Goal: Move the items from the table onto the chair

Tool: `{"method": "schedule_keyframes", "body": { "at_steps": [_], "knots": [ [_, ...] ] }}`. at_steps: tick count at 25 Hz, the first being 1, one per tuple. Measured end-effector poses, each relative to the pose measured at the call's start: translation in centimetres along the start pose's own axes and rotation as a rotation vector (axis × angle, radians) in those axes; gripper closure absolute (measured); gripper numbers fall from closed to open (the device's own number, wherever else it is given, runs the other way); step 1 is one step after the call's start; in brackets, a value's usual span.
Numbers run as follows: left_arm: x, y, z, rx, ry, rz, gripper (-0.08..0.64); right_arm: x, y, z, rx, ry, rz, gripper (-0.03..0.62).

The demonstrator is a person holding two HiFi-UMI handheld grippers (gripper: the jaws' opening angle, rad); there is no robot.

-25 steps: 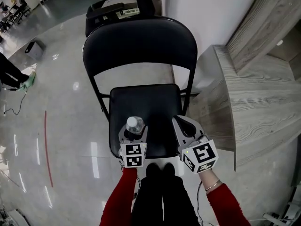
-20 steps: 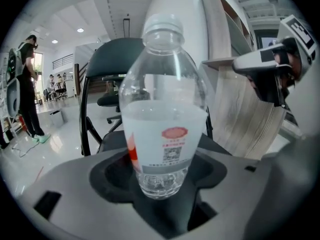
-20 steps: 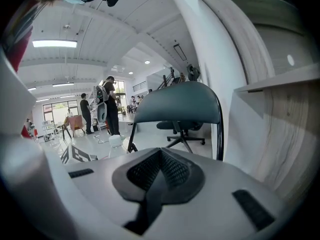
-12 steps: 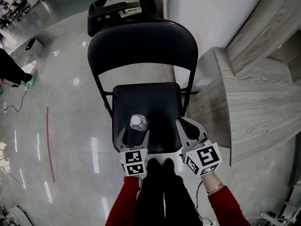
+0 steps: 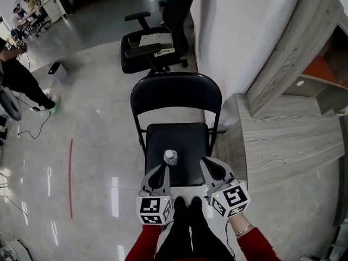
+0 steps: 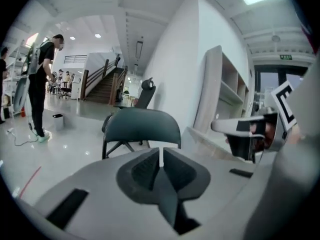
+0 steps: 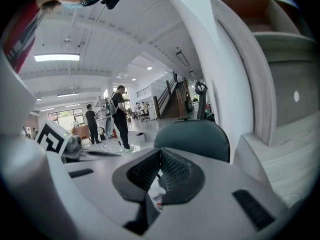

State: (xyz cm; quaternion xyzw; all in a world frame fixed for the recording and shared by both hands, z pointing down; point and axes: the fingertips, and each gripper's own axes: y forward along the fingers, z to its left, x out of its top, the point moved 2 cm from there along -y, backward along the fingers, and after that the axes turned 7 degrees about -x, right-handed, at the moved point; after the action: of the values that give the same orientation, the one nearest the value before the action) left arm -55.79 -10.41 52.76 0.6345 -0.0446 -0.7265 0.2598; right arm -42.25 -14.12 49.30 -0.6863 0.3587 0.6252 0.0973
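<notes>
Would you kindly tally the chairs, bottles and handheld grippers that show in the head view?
Chairs: 2, the folding chair and the office chair
Bottles: 1, the bottle on the folding chair's seat
Grippers: 2, the left gripper, its fingers closing with nothing between them, and the right gripper
Total: 5

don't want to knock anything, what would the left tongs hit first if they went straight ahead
Probably the chair back, dead ahead of the left gripper, whose tongs are closing on nothing. The bottle stands slightly to its right, so it may be missed; depth is unclear.
</notes>
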Motion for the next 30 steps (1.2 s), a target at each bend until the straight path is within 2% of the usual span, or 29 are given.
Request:
{"method": "schedule_keyframes", "body": {
  "at_steps": [5,9,14,22,30],
  "knots": [
    [7.0,-1.8,-1.4,-0.096,0.031,-0.105,0.551,4.1,-1.9,2.0,0.04,-0.044,-0.069,0.58],
    [9.9,-3.4,-3.2,-0.162,0.096,-0.142,0.552,5.5,-3.8,2.7,0.049,-0.064,-0.094,0.58],
    [11.7,-5.4,-5.3,-0.198,0.155,-0.183,0.552,6.6,-5.8,3.0,0.054,-0.048,-0.117,0.58],
    [13.6,-6.3,-7.2,-0.238,0.145,-0.219,0.552,8.6,-7.0,2.9,0.069,-0.033,-0.167,0.58],
    [14.0,-5.9,-8.7,-0.275,0.158,-0.236,0.552,8.9,-7.1,2.1,0.061,-0.033,-0.17,0.581]
  ]
}}
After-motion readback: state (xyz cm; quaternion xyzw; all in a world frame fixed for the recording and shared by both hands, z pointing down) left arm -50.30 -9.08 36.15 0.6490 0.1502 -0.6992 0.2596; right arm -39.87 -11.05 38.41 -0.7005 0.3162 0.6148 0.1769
